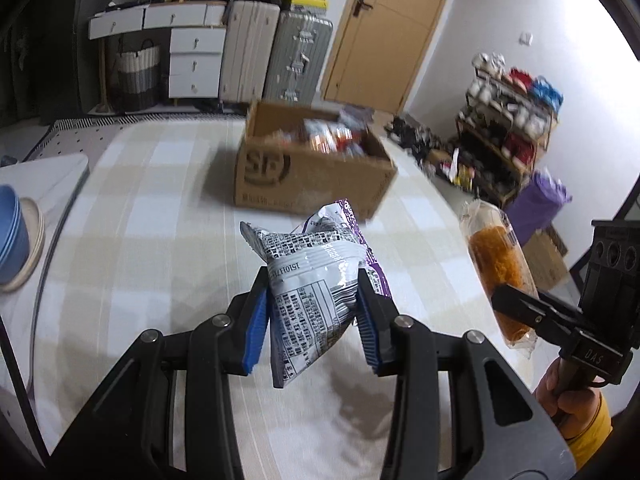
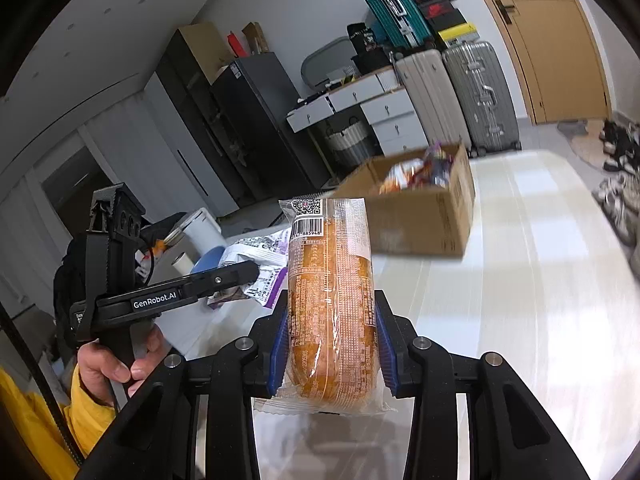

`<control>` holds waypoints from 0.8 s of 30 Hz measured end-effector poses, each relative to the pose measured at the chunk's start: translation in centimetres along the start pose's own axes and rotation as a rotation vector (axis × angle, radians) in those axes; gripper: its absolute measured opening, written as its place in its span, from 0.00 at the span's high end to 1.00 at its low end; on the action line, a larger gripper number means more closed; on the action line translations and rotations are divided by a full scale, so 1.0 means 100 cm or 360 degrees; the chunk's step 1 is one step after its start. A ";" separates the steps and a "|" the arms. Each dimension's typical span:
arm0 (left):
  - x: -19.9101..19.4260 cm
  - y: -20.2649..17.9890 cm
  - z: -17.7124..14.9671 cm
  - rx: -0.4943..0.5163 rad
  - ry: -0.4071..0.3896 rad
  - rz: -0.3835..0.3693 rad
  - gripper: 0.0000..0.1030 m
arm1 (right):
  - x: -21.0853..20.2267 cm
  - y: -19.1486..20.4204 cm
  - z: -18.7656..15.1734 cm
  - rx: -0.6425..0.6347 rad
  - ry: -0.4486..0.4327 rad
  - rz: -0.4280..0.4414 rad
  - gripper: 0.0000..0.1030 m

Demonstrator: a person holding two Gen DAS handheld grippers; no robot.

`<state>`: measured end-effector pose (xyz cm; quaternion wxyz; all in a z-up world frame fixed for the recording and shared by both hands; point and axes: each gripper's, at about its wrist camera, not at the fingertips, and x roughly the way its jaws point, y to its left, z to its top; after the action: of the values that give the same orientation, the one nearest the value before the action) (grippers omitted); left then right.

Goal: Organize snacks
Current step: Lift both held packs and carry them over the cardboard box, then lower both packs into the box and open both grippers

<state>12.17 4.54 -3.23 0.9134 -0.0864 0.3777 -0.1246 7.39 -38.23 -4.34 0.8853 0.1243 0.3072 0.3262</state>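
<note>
My left gripper (image 1: pixel 314 312) is shut on a silver and purple snack bag (image 1: pixel 316 272), held above the checked tablecloth (image 1: pixel 160 208). My right gripper (image 2: pixel 332 340) is shut on a clear-wrapped orange bread roll (image 2: pixel 332 304), which stands upright between the blue pads. An open cardboard box (image 1: pixel 304 176) with several snack packets inside sits ahead on the table. In the left wrist view the right gripper (image 1: pixel 516 300) and its bread roll (image 1: pixel 496 268) hang at the right. The right wrist view shows the left gripper (image 2: pixel 244 276) and its snack bag (image 2: pixel 260 256) at the left, and the box (image 2: pixel 424 216) ahead.
Blue and beige bowls (image 1: pixel 16 240) are stacked at the table's left edge. Suitcases (image 1: pixel 276 60), white drawers (image 1: pixel 196 60) and a wooden door (image 1: pixel 392 28) stand beyond the table. A cluttered shoe rack (image 1: pixel 508 128) is at the right. A person's hand in a yellow sleeve (image 2: pixel 108 364) grips the left handle.
</note>
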 end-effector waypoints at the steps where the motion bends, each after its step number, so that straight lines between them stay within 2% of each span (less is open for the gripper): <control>1: 0.002 0.002 0.009 -0.0006 -0.0014 0.0003 0.65 | 0.004 -0.001 0.010 -0.0020 -0.0005 -0.0003 0.63; 9: 0.031 0.018 0.094 -0.0009 -0.0110 0.0069 0.65 | 0.044 -0.017 0.096 -0.0096 -0.0004 -0.0015 0.63; 14: 0.070 0.029 0.149 -0.0014 -0.0075 0.0088 0.65 | 0.082 -0.040 0.144 -0.0053 0.0049 -0.0010 0.63; 17: 0.100 0.035 0.181 -0.0026 -0.0025 0.0072 0.65 | 0.102 -0.049 0.164 -0.0049 0.0072 -0.0020 0.63; 19: 0.118 0.034 0.201 -0.0003 -0.0011 0.0103 0.65 | 0.118 -0.054 0.174 -0.0066 0.0101 -0.0031 0.63; 22: 0.146 0.026 0.225 0.0051 0.0006 0.0130 0.65 | 0.134 -0.063 0.179 -0.0062 0.0141 -0.0040 0.63; 24: 0.166 0.023 0.236 0.0053 0.0062 0.0089 0.65 | 0.144 -0.071 0.180 -0.0031 0.0165 -0.0038 0.63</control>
<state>40.69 3.39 1.60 0.9104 -0.0582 0.3955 -0.1070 30.82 -34.56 0.05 0.8732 0.0949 0.3510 0.3247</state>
